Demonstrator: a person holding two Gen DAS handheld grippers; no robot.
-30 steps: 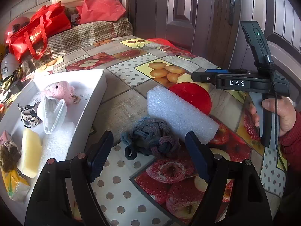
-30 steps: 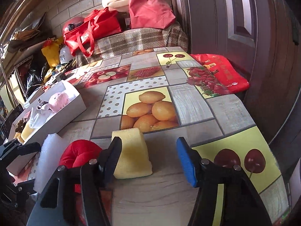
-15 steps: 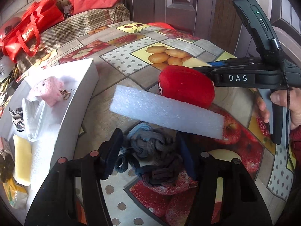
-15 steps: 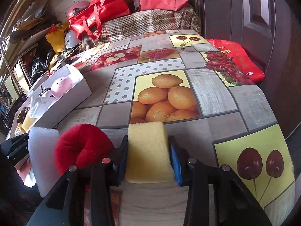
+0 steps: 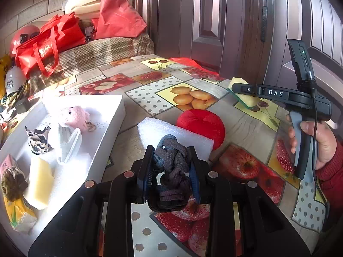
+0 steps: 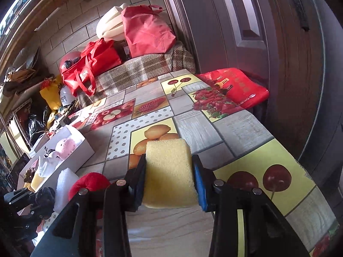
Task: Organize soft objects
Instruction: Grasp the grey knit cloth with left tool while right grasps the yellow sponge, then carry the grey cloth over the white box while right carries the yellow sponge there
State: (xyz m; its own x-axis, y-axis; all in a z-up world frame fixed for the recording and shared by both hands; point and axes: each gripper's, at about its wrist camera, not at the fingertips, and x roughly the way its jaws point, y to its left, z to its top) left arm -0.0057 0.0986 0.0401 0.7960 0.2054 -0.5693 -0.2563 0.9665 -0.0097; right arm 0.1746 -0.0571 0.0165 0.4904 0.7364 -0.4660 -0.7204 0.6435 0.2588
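Left claw: jaws drawn close and clamped on the knotted grey-blue fabric bundle, which fills the gap and bulges above and below the pads, apparently raised clear of the bench. Right claw: jaws clamped on the yellow sponge, pads pressing its two side faces, sponge lifted off the bench surface. Risk, left side: the bundle is loosely knotted, and a strand hanging below the pads may snag on the white foam block lying just beyond the claw at 12 o'clock, or on the near wall of the white tray at 10 o'clock, dragging either item. Risk, right side: the sponge compresses under load; a light grip could let it rotate or slip out during transport. Risk, both: the two claws would converge on the same tray, so the paths may cross over the red plush cushion at 1 o'clock. The tray already holds a pink plush pig, a patterned cloth, a pale yellow block and other small items; free floor is limited, so a drop may land on or displace contents.
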